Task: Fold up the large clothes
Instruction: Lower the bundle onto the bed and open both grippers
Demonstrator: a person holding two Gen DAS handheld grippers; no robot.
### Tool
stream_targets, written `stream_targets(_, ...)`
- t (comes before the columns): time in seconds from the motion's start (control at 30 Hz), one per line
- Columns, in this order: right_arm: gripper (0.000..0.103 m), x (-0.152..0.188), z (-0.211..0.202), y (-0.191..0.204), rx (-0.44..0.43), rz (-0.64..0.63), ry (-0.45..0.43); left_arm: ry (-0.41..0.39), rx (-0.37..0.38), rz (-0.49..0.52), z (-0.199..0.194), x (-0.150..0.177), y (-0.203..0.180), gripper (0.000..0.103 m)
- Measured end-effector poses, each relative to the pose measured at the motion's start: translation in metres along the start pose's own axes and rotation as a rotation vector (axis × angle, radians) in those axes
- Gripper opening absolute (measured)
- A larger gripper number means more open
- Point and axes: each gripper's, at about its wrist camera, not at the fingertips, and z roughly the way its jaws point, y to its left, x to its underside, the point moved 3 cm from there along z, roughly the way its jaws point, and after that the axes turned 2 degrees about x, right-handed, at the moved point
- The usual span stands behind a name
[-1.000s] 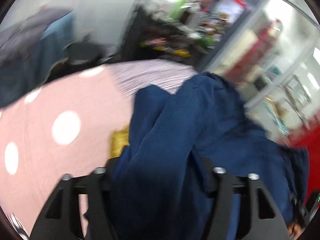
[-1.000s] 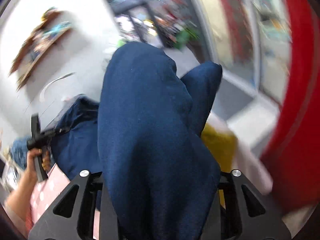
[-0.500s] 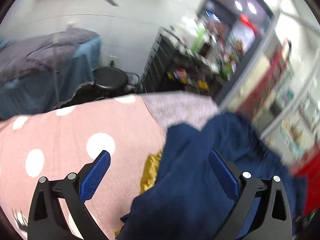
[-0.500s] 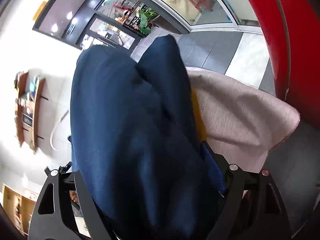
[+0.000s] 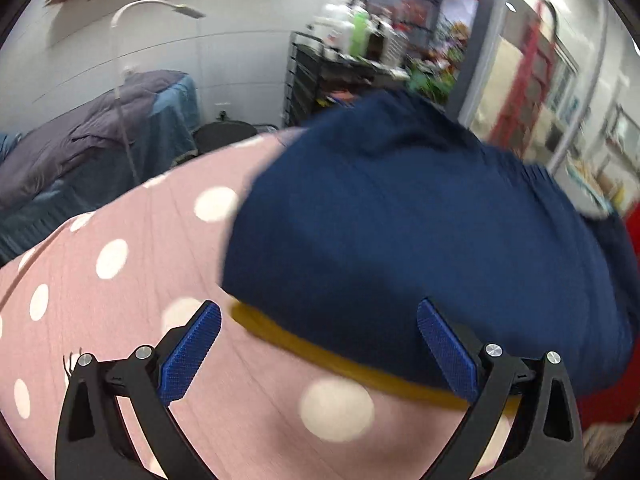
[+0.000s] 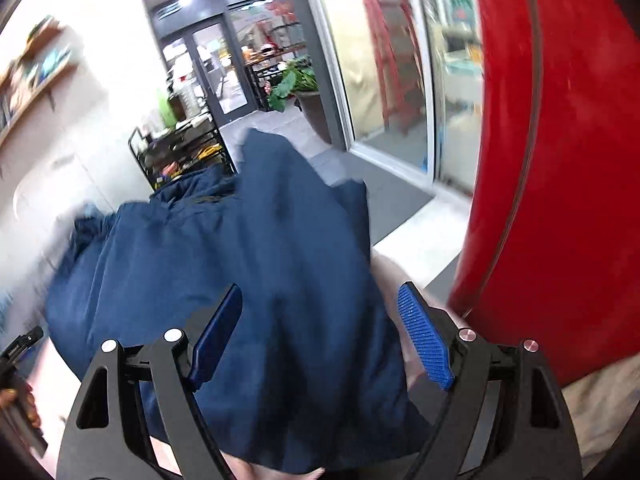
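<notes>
A large navy blue garment (image 5: 400,240) lies bunched on a pink cloth with white dots (image 5: 120,280). A yellow fabric edge (image 5: 340,356) sticks out from under it. My left gripper (image 5: 320,344) stands open at the garment's near edge, and its blue pads (image 5: 192,352) touch no fabric. In the right wrist view the same garment (image 6: 240,260) spreads under and between the fingers of my right gripper (image 6: 320,336). That gripper is open, with its blue pads (image 6: 424,340) spread apart and not pressing on the cloth.
A red appliance (image 6: 560,160) rises close on the right, with glass doors (image 6: 392,80) behind it. A black shelf cart (image 5: 320,72), a black stool (image 5: 224,136) and a bed with a grey blanket (image 5: 100,140) stand beyond the table. A hand (image 6: 16,396) shows at lower left.
Both grippers were shut on the navy garment and have opened wide and let it go. The garment has dropped onto the dotted cloth. My left gripper has drawn back from it.
</notes>
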Motion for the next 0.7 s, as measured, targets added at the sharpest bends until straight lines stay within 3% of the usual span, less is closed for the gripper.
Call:
stream_targets(0.13, 0.088, 0.001, -0.015, 0.039, -0.061, -0.124, -0.002, 0.042, 0.045, 0.053, -0.005, 0.020, -0.042, 0.097)
stream_targets(0.27, 0.088, 0.008, -0.016, 0.069, -0.137, -0.192, 0.044, 0.035, 0.026, 0.067, -0.014, 0.021, -0.063, 0.097)
stream_targets(0.43, 0.088, 0.027, -0.022, 0.101, -0.117, -0.292, 0.097, 0.003, -0.053, 0.112, -0.027, 0.015, -0.078, 0.097)
stream_targets(0.7, 0.088, 0.032, -0.042, 0.124, -0.062, -0.359, 0.090, 0.003, -0.067, 0.178, -0.034, 0.014, -0.100, 0.097)
